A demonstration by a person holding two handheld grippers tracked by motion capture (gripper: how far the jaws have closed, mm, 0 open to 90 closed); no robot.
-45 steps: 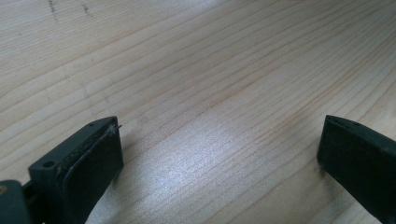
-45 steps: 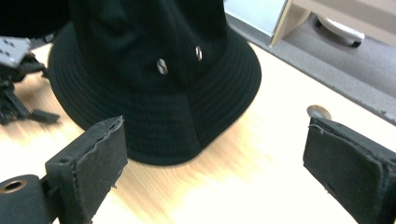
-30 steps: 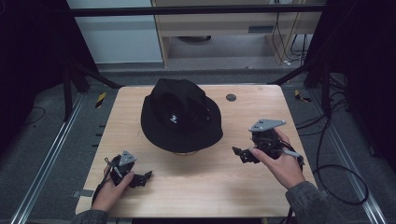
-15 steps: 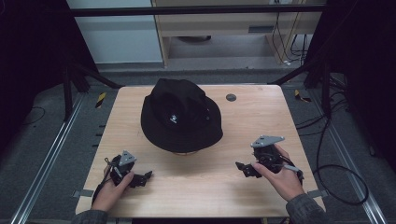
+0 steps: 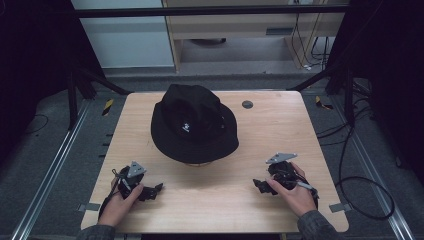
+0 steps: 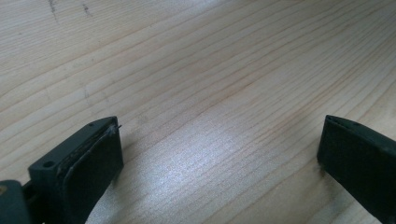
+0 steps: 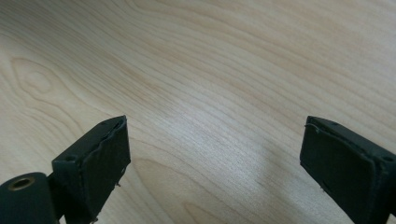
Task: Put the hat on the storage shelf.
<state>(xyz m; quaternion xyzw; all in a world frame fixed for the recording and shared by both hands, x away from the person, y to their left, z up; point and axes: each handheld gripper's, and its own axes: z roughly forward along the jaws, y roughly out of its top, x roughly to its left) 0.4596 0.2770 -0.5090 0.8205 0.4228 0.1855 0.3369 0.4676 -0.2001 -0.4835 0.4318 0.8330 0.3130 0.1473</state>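
Note:
A black bucket hat (image 5: pixel 194 124) with a small white logo sits on a low stand in the middle of the wooden table (image 5: pixel 280 125). My left gripper (image 5: pixel 150 191) rests on the table at the front left, well short of the hat, held by a hand. Its jaws stand wide apart over bare wood (image 6: pixel 219 154). My right gripper (image 5: pixel 262 187) lies at the front right, jaws also wide apart with only wood (image 7: pixel 215 158) between them. Both point inward toward the table's middle.
A small dark round disc (image 5: pixel 247 104) lies near the table's back edge, right of the hat. Cables (image 5: pixel 360 185) trail over the floor to the right. Metal rails (image 5: pixel 55 165) run along both sides of the table.
My right gripper has come down and back toward the front edge, settling low on the table. The left gripper has stayed where it was.

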